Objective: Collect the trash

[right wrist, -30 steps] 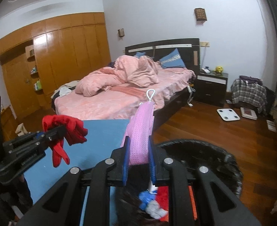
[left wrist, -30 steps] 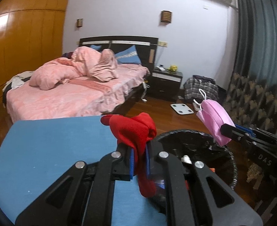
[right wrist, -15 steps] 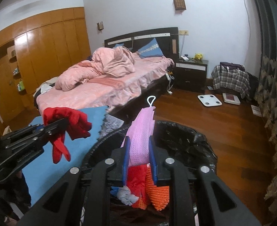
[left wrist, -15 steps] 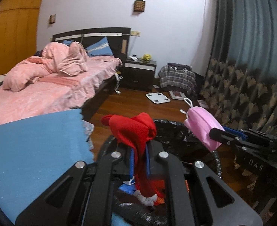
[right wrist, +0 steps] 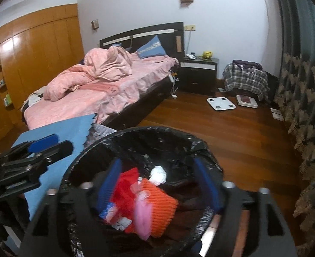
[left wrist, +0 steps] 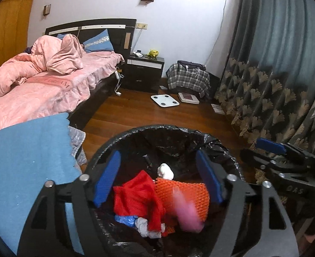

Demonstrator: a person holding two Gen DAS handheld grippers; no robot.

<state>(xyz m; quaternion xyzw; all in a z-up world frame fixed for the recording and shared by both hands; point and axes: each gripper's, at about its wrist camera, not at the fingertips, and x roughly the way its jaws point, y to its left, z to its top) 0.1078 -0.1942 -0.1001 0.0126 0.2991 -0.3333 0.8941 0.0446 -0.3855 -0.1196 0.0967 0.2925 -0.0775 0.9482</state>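
Both grippers, the left gripper (left wrist: pixel 157 177) and right gripper (right wrist: pixel 158 184), hang released above a black-lined trash bin (left wrist: pixel 136 131). Inside lie a red cloth (left wrist: pixel 140 194) and blurred pink mask (left wrist: pixel 186 212).

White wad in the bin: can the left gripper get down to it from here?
Probably yes. The left gripper hangs open over the bin, and the white wad lies uncovered on top, between its fingers.

We record a bedroom with white walls (left wrist: pixel 178 21), a wood floor (left wrist: pixel 136 111) and an orange wardrobe (right wrist: pixel 28 53). We list a pink-covered bed (left wrist: pixel 39 90), dark nightstand (left wrist: pixel 145 72) and grey patterned curtain (left wrist: pixel 275 64).
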